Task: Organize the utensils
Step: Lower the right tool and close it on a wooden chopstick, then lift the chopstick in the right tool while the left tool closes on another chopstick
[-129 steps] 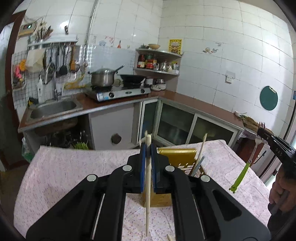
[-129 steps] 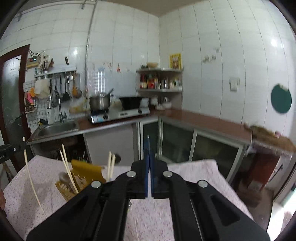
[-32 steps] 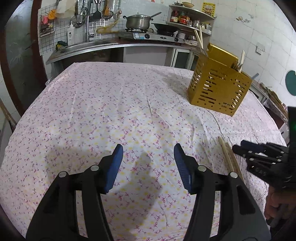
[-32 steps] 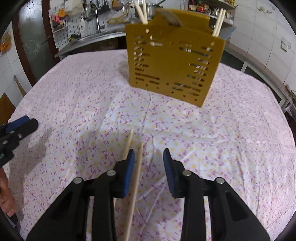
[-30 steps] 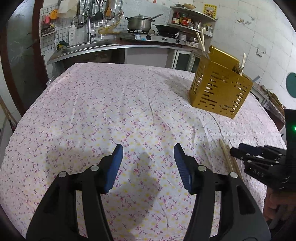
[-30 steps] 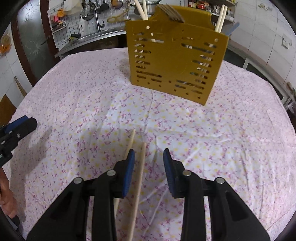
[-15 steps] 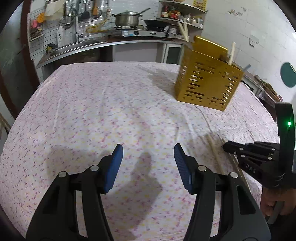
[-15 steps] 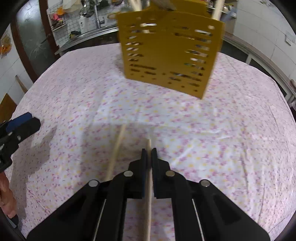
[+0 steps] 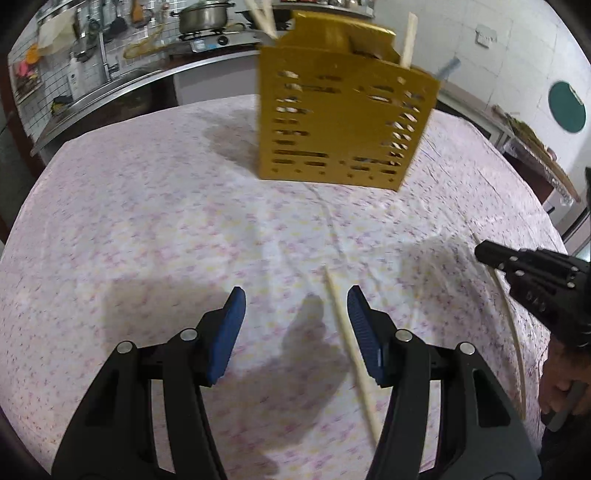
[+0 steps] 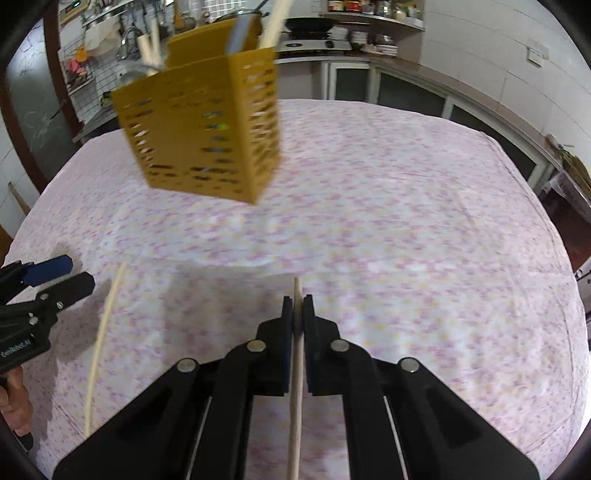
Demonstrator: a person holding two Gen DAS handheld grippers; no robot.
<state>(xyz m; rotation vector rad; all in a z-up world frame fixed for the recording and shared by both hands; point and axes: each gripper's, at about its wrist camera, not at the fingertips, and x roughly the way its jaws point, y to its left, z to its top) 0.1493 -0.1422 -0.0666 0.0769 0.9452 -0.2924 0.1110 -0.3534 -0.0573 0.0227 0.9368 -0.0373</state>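
A yellow slotted utensil holder (image 9: 343, 122) stands on the flowered tablecloth (image 9: 147, 221) with chopsticks and other utensils in it; it also shows in the right wrist view (image 10: 207, 129). My left gripper (image 9: 295, 314) is open, low over the cloth, and a loose wooden chopstick (image 9: 351, 354) lies by its right finger. The same chopstick shows in the right wrist view (image 10: 103, 332). My right gripper (image 10: 297, 314) is shut on a second chopstick (image 10: 296, 387). From the left wrist view the right gripper (image 9: 532, 280) is at the right with its chopstick (image 9: 511, 325).
The table's front and right edges are near both grippers. Behind the table are a sink counter (image 9: 110, 88), a stove with a pot (image 9: 207, 16) and wall shelves (image 10: 369, 18). A green round board (image 9: 567, 107) hangs on the right wall.
My right gripper shut on one of the two chopsticks and lifted it off the cloth. My left gripper, still open, moved right and forward to the other chopstick.
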